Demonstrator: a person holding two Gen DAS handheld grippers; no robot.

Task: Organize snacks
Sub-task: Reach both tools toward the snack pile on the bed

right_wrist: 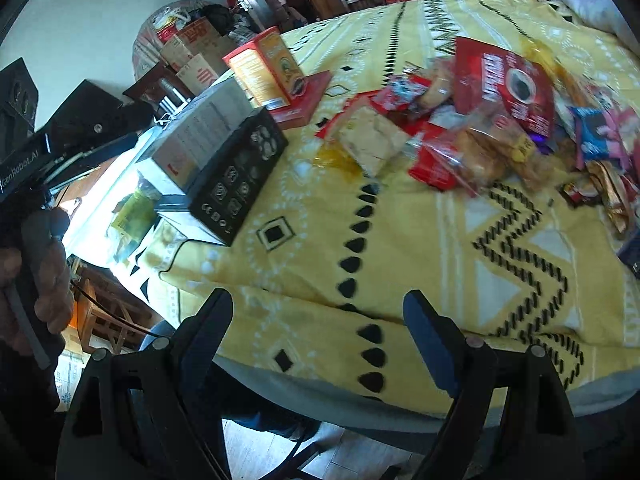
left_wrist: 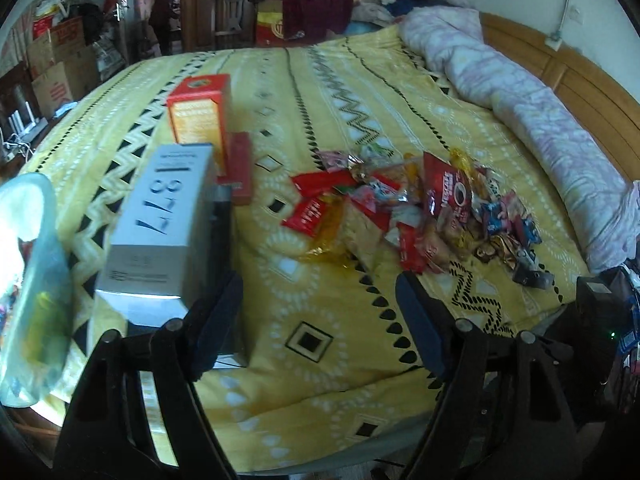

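A pile of wrapped snacks (left_wrist: 416, 212) lies on the yellow patterned bedspread (left_wrist: 304, 280), with a red Nescafe packet (left_wrist: 450, 188) on top. It also shows in the right wrist view (right_wrist: 480, 120), where the Nescafe packet (right_wrist: 508, 84) sits at upper right. My left gripper (left_wrist: 320, 316) is open and empty, hovering near the bed's front edge, short of the pile. My right gripper (right_wrist: 320, 332) is open and empty above the bed's edge, below the pile.
A grey box marked 1877 (left_wrist: 160, 232) lies on a black box (right_wrist: 236, 176) at the left. An orange-red carton (left_wrist: 200, 112) stands behind on a flat red box (left_wrist: 242, 168). A clear plastic bag (left_wrist: 28, 280) is far left. A rolled quilt (left_wrist: 540, 108) lies along the headboard.
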